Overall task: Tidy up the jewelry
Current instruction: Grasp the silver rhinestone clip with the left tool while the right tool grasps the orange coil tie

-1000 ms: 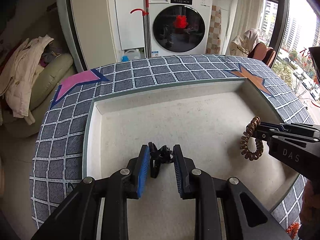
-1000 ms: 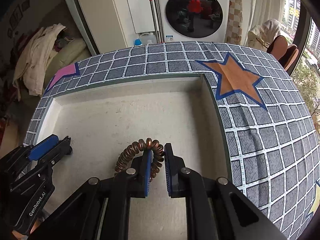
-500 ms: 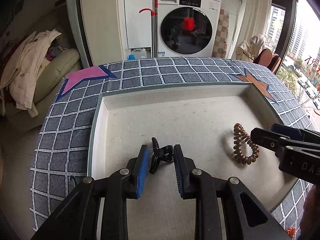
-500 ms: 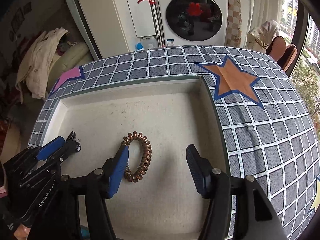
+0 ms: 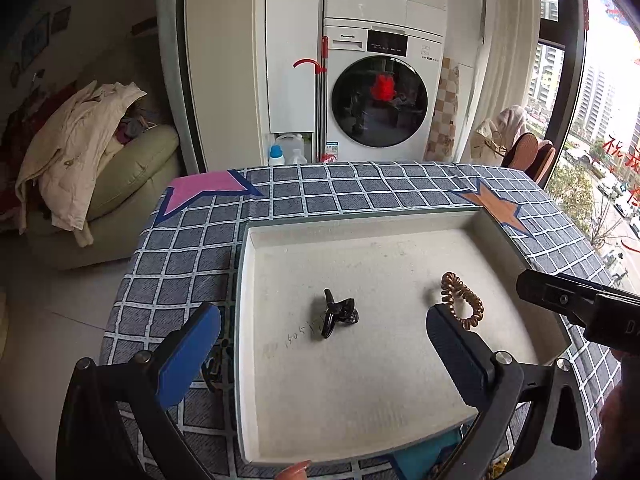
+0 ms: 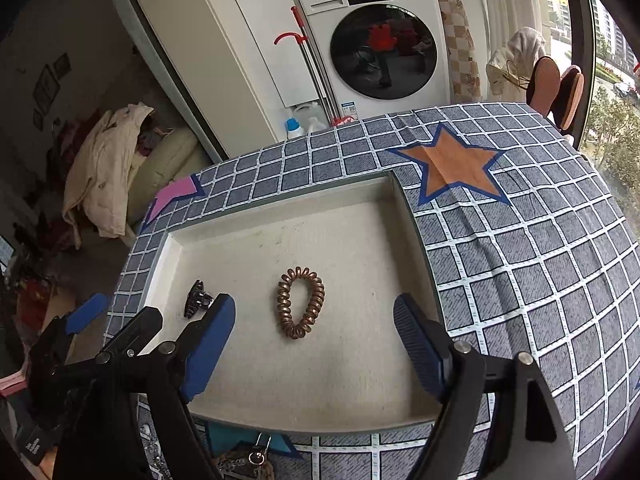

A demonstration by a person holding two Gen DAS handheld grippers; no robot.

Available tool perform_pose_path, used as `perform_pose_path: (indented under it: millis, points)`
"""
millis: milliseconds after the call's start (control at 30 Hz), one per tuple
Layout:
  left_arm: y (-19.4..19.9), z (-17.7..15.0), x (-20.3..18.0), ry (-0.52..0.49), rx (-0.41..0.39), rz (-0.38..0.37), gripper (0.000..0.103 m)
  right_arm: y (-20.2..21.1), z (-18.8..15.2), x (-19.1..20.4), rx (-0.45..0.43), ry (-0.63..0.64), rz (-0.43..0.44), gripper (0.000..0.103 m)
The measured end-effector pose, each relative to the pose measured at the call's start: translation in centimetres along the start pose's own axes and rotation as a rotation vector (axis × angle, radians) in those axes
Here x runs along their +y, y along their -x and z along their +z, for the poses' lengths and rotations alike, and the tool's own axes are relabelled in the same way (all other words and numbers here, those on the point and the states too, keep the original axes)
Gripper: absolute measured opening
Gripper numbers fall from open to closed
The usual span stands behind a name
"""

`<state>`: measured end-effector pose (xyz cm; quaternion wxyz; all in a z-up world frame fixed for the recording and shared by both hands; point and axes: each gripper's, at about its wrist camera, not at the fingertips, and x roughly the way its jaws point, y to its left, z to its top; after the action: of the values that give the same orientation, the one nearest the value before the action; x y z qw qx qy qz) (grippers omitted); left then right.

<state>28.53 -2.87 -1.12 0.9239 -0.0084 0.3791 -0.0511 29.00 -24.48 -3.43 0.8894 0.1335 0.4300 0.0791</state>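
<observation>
A black claw hair clip [image 5: 338,314] lies on the floor of the white tray [image 5: 360,224], left of centre; it also shows in the right wrist view [image 6: 196,298]. A coppery spiral hair tie [image 5: 460,300] lies to its right, also in the right wrist view [image 6: 300,302]. My left gripper [image 5: 320,344] is open and empty, raised above and behind the clip. My right gripper [image 6: 314,332] is open and empty, raised behind the hair tie. The tray [image 6: 280,194] rests on the checked cloth.
The table carries a grey checked cloth [image 6: 520,272] with an orange star [image 6: 452,168] and a pink star [image 5: 204,190]. Some chain jewelry [image 6: 248,464] lies at the near table edge. A washing machine [image 5: 380,100] and a sofa with clothes [image 5: 80,152] stand beyond.
My left gripper opened, let go of the black clip and pulled back up. My right gripper, open since half a second ago, also rose away from the hair tie.
</observation>
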Motion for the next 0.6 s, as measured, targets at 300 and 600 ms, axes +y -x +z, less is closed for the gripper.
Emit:
perform_pose_path:
  millis: [300, 600]
  points:
    - [3.4, -4.2, 2.2, 0.025, 0.045, 0.020, 0.103, 3.2, -3.7, 0.6, -0.063, 0.036, 0.025, 0.103]
    - [4.9, -9.4, 3.9, 0.149, 0.149, -0.004, 0.103, 4.9, -7.8, 0.5, 0.030, 0.061, 0.006, 0.103]
